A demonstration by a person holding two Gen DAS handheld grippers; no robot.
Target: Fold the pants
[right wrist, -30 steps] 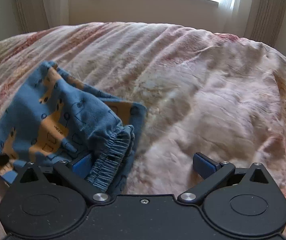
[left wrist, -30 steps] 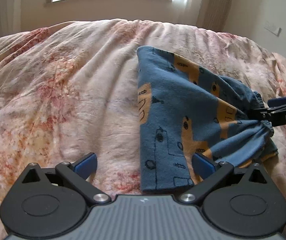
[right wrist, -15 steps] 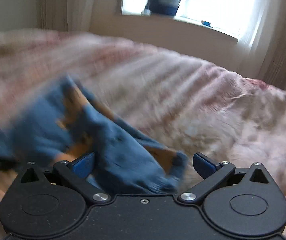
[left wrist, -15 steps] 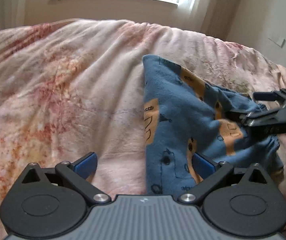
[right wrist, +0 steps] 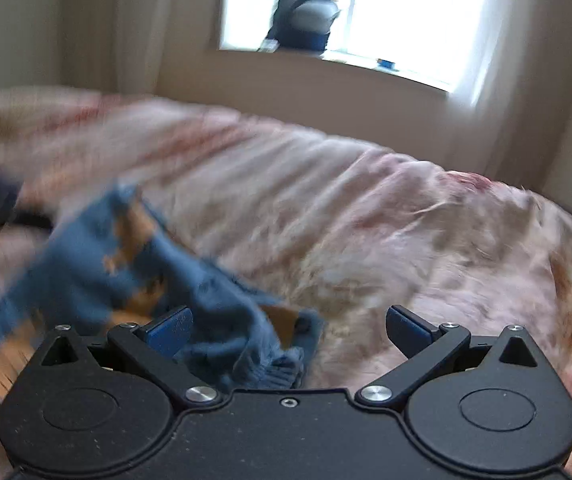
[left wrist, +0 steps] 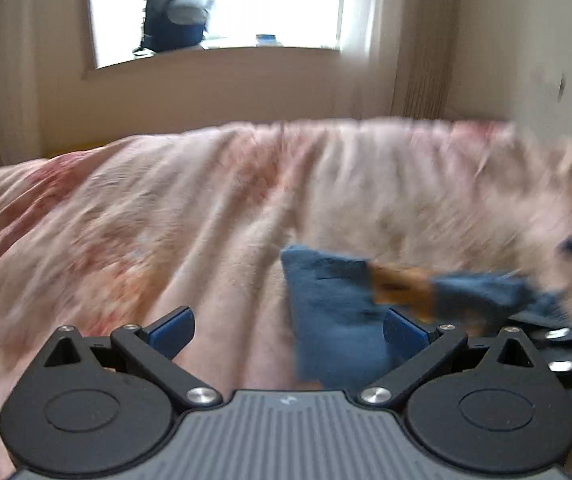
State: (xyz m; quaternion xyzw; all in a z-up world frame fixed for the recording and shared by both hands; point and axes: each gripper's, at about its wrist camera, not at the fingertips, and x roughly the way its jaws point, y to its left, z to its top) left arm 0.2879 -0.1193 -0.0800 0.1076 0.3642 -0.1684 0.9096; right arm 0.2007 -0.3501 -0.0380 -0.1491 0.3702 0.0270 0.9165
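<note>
Lying bunched on the bed (left wrist: 205,216), the blue pants (left wrist: 338,312) sit near both tools.
Left view: left tool (left wrist: 288,330) spread wide, pants blurred at its 3 o'clock finger. Right view: right tool (right wrist: 286,330) spread wide, pants (right wrist: 125,280) heaped at 9 o'clock, over its left finger.

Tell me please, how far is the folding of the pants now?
Partly done at most: the blue pants lie bunched on the pink blanket, not in a flat, neat fold. In hand: nothing is clamped; the left gripper and right gripper both have jaws wide apart, with cloth loose beside one finger of each. Left: smoothing and folding. Both views are blurred.
</note>
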